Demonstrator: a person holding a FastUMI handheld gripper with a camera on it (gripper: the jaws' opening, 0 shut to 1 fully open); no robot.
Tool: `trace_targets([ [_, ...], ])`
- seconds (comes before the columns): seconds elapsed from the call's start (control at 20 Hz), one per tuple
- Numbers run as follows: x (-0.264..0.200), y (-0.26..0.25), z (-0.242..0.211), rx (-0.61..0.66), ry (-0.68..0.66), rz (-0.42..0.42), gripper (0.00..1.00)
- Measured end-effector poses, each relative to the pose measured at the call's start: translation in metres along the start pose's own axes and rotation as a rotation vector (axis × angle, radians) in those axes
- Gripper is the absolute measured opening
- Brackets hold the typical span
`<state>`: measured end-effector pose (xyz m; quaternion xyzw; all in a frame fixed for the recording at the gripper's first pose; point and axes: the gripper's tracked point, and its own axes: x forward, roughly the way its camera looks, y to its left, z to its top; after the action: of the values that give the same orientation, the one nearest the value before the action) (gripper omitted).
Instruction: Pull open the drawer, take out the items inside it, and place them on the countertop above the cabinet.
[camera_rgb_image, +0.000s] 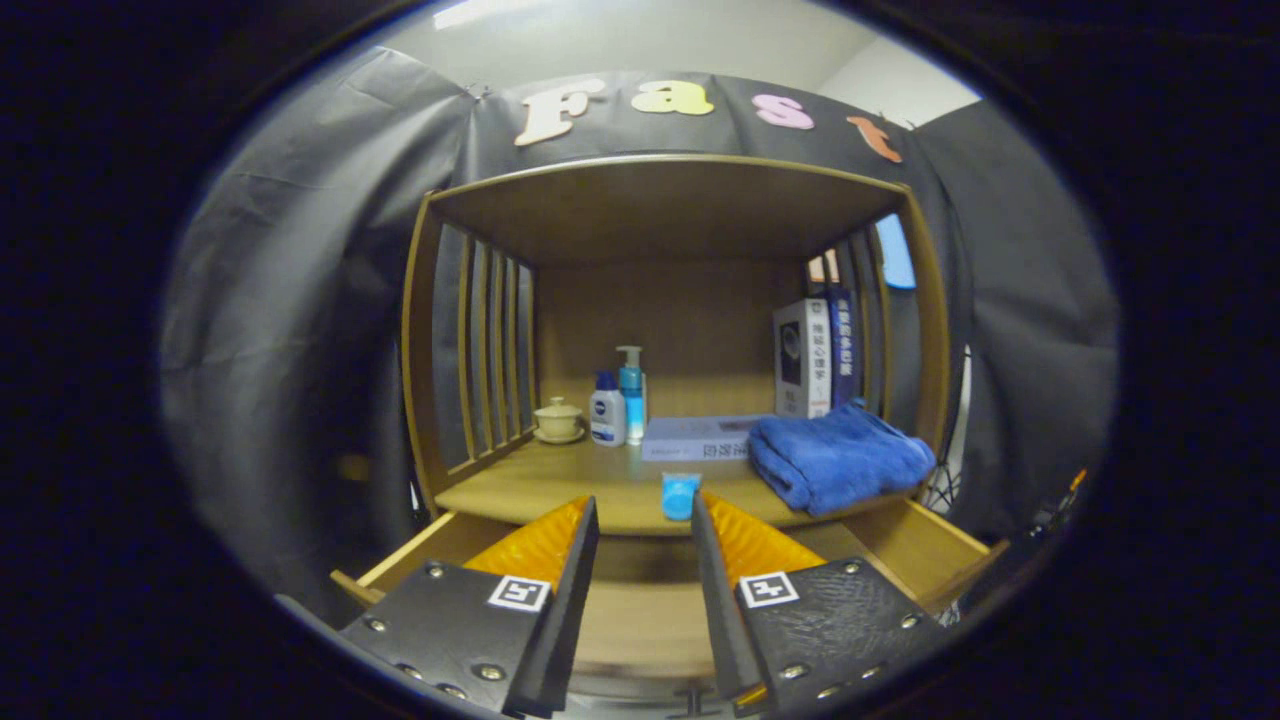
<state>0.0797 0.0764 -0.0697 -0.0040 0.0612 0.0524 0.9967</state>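
Observation:
The wooden cabinet's drawer (912, 548) is pulled out below me, and its bare floor shows between and under my fingers. On the countertop (560, 485) above it, at the front edge, stands a small light-blue item (680, 495). It is just ahead of my right fingertip and not between the fingers. My gripper (643, 502) hangs over the open drawer, open, with nothing between its fingers.
Further back on the countertop are a lidded cream cup (558, 420), a white bottle (607, 410), a blue pump bottle (631, 392), a flat white box (698, 438), a folded blue towel (838, 457) and upright books (805, 358). Slatted side walls and a shelf roof enclose it.

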Motion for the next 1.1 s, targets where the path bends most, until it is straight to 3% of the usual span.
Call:
trace_targets([
  [0.25,-0.042,-0.014,-0.038,0.002,0.064,-0.055,0.56],
  [0.35,-0.054,-0.025,-0.057,0.014,0.108,-0.088,0.72],
  [0.7,-0.055,-0.029,-0.104,0.047,0.202,-0.083,0.94],
  [1.1,-0.043,-0.029,-0.104,0.090,0.170,-0.048,0.94],
])
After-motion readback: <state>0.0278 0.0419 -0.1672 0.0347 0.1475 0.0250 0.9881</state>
